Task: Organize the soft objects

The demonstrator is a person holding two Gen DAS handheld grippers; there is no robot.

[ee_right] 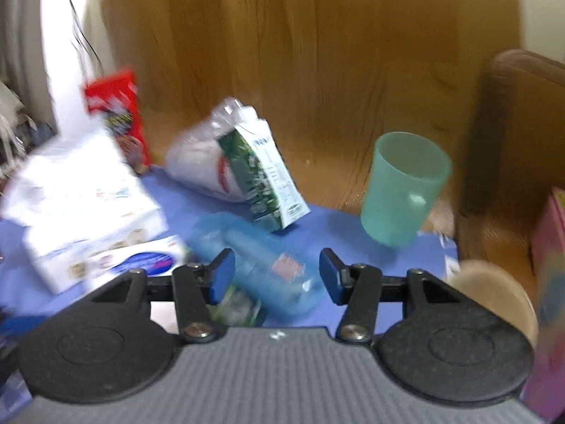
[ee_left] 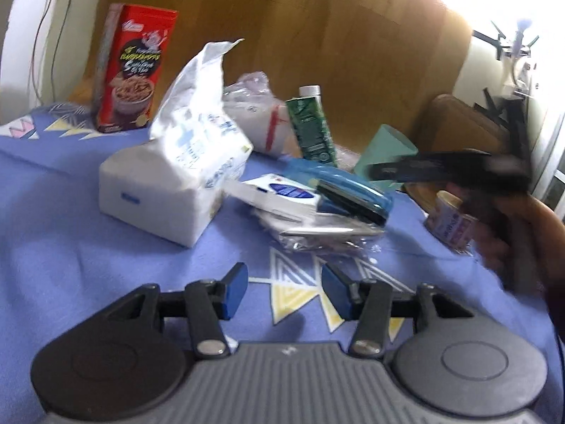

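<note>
A white tissue pack (ee_left: pixel 173 183) with its wrapper torn open stands on the blue patterned cloth (ee_left: pixel 88 247). It also shows blurred in the right wrist view (ee_right: pixel 81 201). A clear plastic bag with white and red contents (ee_left: pixel 257 120) lies behind it, also in the right wrist view (ee_right: pixel 201 162). My left gripper (ee_left: pixel 284 291) is open and empty, low over the cloth in front of the pile. My right gripper (ee_right: pixel 277 279) is open and empty above a blue lidded container (ee_right: pixel 254 261). It also appears as a dark blurred shape in the left wrist view (ee_left: pixel 448 173).
A red cereal box (ee_left: pixel 134 67) stands at the back left. A green carton (ee_left: pixel 310 127), a teal cup (ee_right: pixel 402 187), a white-and-blue flat box (ee_left: pixel 279 194), a shiny foil packet (ee_left: pixel 325 236) and a small jar (ee_left: pixel 450 222) crowd the cloth. A wooden panel (ee_right: pixel 317 70) stands behind.
</note>
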